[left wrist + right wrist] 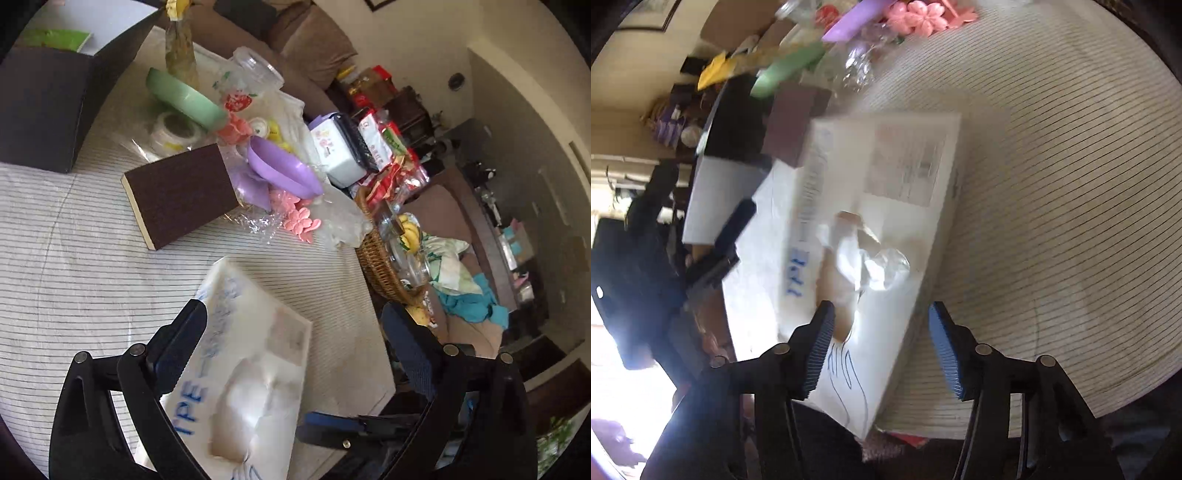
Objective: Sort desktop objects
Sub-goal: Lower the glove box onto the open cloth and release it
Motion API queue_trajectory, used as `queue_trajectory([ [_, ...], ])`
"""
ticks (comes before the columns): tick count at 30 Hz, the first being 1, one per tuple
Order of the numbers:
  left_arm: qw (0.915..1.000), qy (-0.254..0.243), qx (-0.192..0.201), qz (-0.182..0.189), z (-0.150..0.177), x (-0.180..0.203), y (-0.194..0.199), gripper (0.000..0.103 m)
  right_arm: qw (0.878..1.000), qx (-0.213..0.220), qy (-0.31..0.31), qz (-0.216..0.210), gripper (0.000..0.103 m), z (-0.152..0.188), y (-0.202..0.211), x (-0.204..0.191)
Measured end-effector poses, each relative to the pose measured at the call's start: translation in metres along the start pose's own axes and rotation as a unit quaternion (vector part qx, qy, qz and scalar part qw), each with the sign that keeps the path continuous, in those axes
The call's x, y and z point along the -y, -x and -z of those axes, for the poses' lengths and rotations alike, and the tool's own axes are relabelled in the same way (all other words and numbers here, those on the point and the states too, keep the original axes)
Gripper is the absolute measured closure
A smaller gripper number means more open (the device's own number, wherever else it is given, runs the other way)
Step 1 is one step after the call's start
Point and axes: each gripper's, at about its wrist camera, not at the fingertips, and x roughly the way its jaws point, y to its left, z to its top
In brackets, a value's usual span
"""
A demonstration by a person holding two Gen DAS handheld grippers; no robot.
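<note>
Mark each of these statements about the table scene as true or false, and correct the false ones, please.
1. The white cardboard glove box with blue lettering lies on the striped tablecloth. True.
2. The left tool is closed tightly on the glove box. False: its jaws stand wide open, one on each side of the box.
3. The brown sanding block with a pale edge lies beyond the glove box. True.
4. The purple plastic scoop lies inside the woven wicker basket. False: it lies on the table among clear wrappers; the basket stands further right.
5. The right tool holds the pink flower-shaped clips. False: its jaws are open and empty, the clips far away.
</note>
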Motion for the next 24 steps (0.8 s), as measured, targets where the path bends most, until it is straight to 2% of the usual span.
queue_trajectory([
  [2, 0.9998, 0.002, 0.006, -0.020, -0.003, -0.007, 0.009, 0.007, 0.999, 0.013, 0.043, 0.030, 0.036, 0.005, 0.012, -0.008],
  [4, 0.9991, 0.004, 0.006, -0.043, 0.005, -0.013, 0.027, 0.007, 0.994, 0.020, 0.101, 0.041, 0.036, 0.001, 0.028, -0.018],
  [5, 0.9983, 0.005, 0.002, -0.059, 0.012, -0.015, 0.038, 0.007, 0.988, 0.021, 0.143, 0.053, 0.035, -0.002, 0.035, -0.028],
  [6, 0.9972, 0.005, 0.000, -0.074, 0.020, -0.016, 0.049, 0.007, 0.977, 0.020, 0.197, 0.079, 0.033, -0.007, 0.041, -0.040],
  [8, 0.9947, 0.005, -0.002, -0.103, 0.041, -0.017, 0.070, 0.007, 0.945, 0.022, 0.301, 0.127, 0.033, -0.011, 0.044, -0.069],
  [9, 0.9930, 0.007, -0.004, -0.118, 0.053, -0.018, 0.080, 0.007, 0.926, 0.021, 0.351, 0.137, 0.033, -0.013, 0.045, -0.084],
  [12, 0.9905, 0.045, -0.016, -0.129, 0.094, -0.023, 0.099, 0.007, 0.871, -0.012, 0.476, 0.125, 0.034, -0.011, 0.029, -0.126],
  [13, 0.9898, 0.056, -0.023, -0.129, 0.106, -0.025, 0.102, 0.007, 0.845, -0.029, 0.518, 0.131, 0.033, -0.012, 0.018, -0.139],
  [15, 0.9877, 0.081, -0.034, -0.130, 0.130, -0.027, 0.103, 0.007, 0.786, -0.055, 0.591, 0.172, 0.033, -0.011, -0.010, -0.155],
  [16, 0.9872, 0.094, -0.038, -0.123, 0.140, -0.028, 0.102, 0.007, 0.767, -0.073, 0.606, 0.199, 0.033, -0.015, -0.025, -0.156],
  [17, 0.9868, 0.104, -0.043, -0.116, 0.146, -0.028, 0.099, 0.007, 0.766, -0.094, 0.596, 0.221, 0.033, -0.024, -0.038, -0.153],
  [19, 0.9846, 0.121, -0.056, -0.113, 0.157, -0.031, 0.088, 0.007, 0.793, -0.119, 0.549, 0.234, 0.033, -0.048, -0.052, -0.139],
  [24, 0.9811, 0.141, -0.075, -0.109, 0.164, -0.035, 0.058, 0.007, 0.857, -0.134, 0.462, 0.184, 0.033, -0.084, -0.055, -0.097],
])
